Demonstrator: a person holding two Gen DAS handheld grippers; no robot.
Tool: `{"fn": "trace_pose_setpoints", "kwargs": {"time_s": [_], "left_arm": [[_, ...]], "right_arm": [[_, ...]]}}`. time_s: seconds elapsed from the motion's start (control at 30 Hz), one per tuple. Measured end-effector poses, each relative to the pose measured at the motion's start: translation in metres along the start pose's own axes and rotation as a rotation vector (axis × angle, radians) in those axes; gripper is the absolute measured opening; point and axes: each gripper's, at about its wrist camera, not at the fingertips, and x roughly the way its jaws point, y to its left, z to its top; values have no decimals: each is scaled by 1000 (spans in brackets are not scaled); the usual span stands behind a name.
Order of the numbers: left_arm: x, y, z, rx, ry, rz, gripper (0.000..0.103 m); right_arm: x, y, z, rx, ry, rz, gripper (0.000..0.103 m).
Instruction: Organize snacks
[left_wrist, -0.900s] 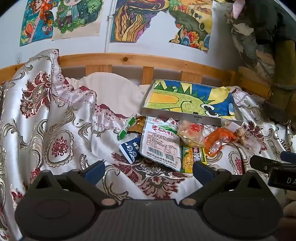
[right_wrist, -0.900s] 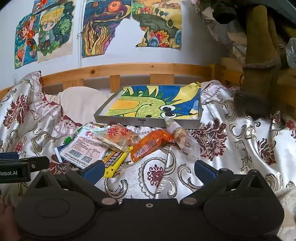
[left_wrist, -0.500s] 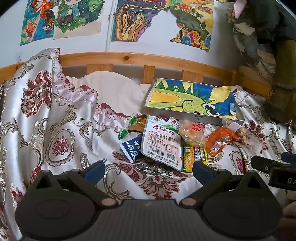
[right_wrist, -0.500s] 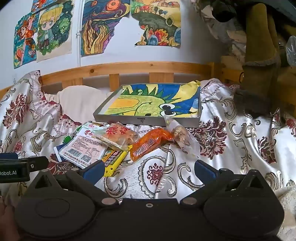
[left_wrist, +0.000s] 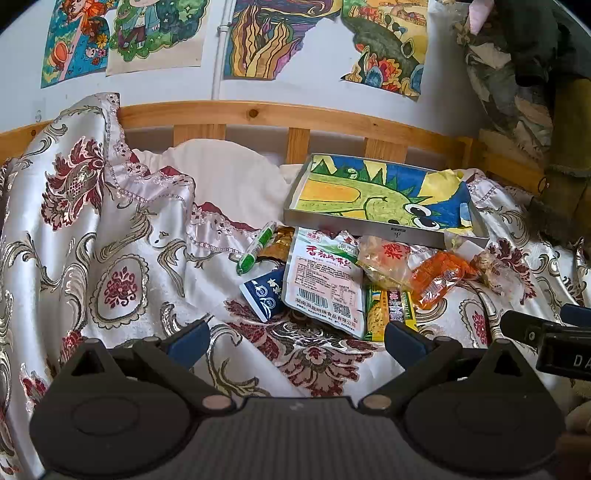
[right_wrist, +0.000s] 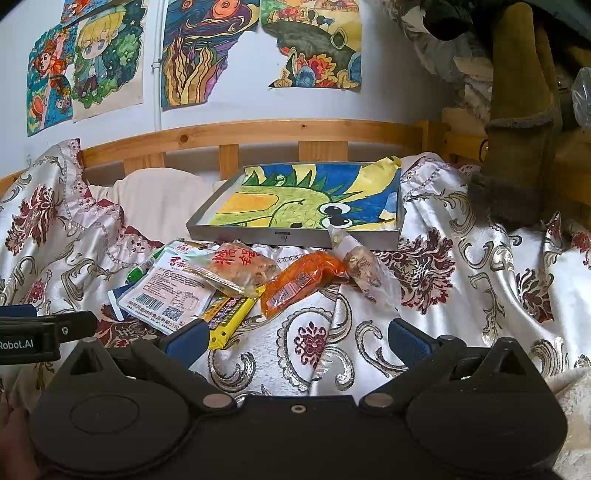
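Several snack packets lie in a pile on the patterned bedspread: a white-and-pink pouch (left_wrist: 325, 284), a blue sachet (left_wrist: 264, 293), a green stick (left_wrist: 256, 247), a clear bag with red print (right_wrist: 236, 267), an orange packet (right_wrist: 301, 280), a yellow bar (right_wrist: 231, 314) and a clear bag of brown pieces (right_wrist: 360, 266). Behind them sits a grey tray (right_wrist: 295, 236) lined with a dragon drawing. My left gripper (left_wrist: 295, 338) is open and empty, just short of the pile. My right gripper (right_wrist: 295, 341) is open and empty, near the yellow bar.
A wooden bed rail (left_wrist: 258, 114) and a white pillow (left_wrist: 221, 173) lie behind the tray. Drawings hang on the wall (right_wrist: 229, 51). Piled clothes and a brown post (right_wrist: 517, 129) stand at the right. The bedspread (left_wrist: 92, 221) bunches up high at the left.
Both grippers have edged slightly forward toward the snack pile; the packets and tray sit a little lower and nearer in view. Nothing was grasped.
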Motion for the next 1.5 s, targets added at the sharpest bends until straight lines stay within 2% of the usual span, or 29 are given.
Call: {"fn": "trace_pose_setpoints", "kwargs": {"time_s": [1.5], "left_arm": [[3, -3, -4, -5, 13, 4, 102]], "right_arm": [[-1, 1, 2, -7, -6, 1, 102]]}}
